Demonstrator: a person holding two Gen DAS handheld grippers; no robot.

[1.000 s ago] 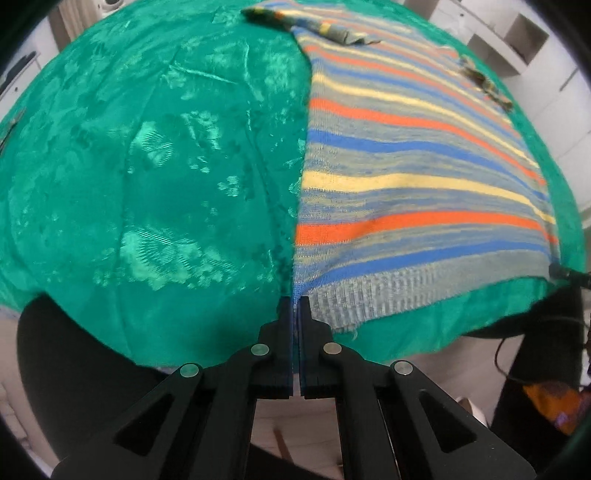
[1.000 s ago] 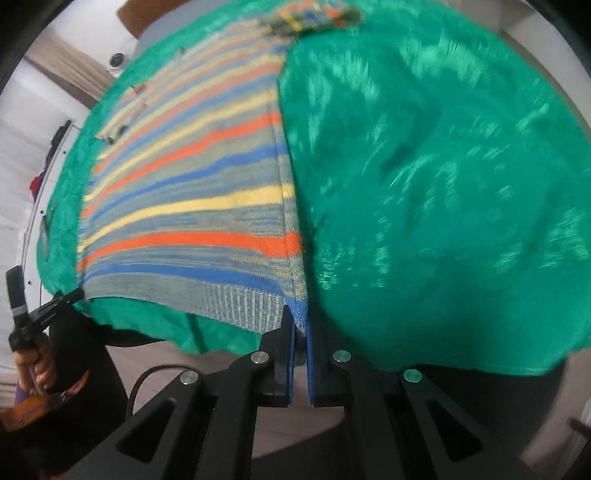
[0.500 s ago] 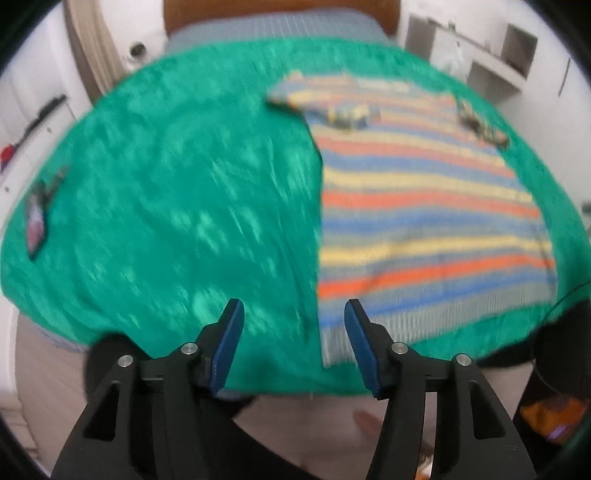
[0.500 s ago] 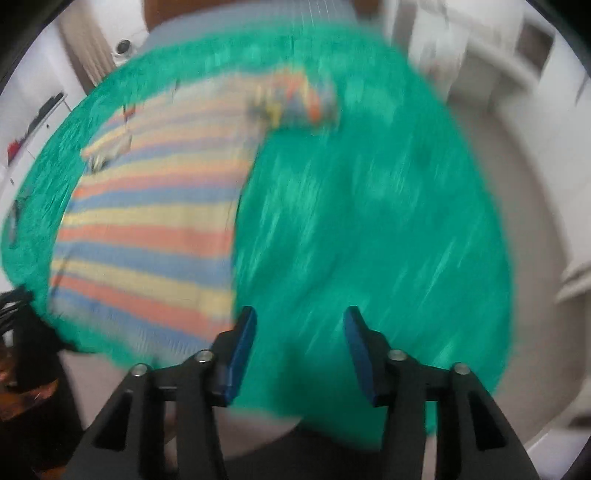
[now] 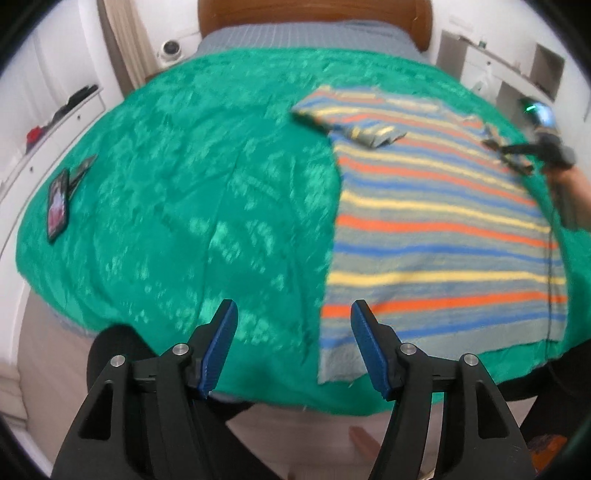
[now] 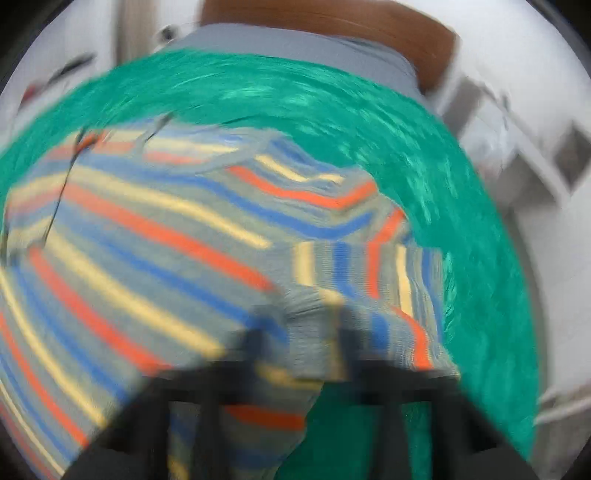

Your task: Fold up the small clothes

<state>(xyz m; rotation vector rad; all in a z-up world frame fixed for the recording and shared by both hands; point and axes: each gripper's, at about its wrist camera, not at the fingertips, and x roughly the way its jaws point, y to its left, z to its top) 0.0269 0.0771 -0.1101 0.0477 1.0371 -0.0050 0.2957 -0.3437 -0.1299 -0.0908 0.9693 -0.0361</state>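
A striped knit sweater (image 5: 436, 236), grey with orange, blue and yellow bands, lies flat on a green bedspread (image 5: 192, 206). My left gripper (image 5: 293, 332) is open and empty, held above the bed's near edge just left of the sweater's hem. In the left wrist view my right gripper (image 5: 517, 149) reaches over the sweater's far right sleeve. The right wrist view is badly blurred: the right gripper (image 6: 301, 332) is low over the folded sleeve of the sweater (image 6: 369, 266), and its fingers look spread.
A phone (image 5: 57, 205) lies on the bedspread at the far left. A wooden headboard (image 5: 314, 14) is at the back, with white shelves (image 5: 517, 70) to the right and a white cabinet (image 5: 48, 122) to the left.
Both grippers let go of the sweater's hem and opened. The left one pulled back from the bed. The right one swung forward to the far sleeve.
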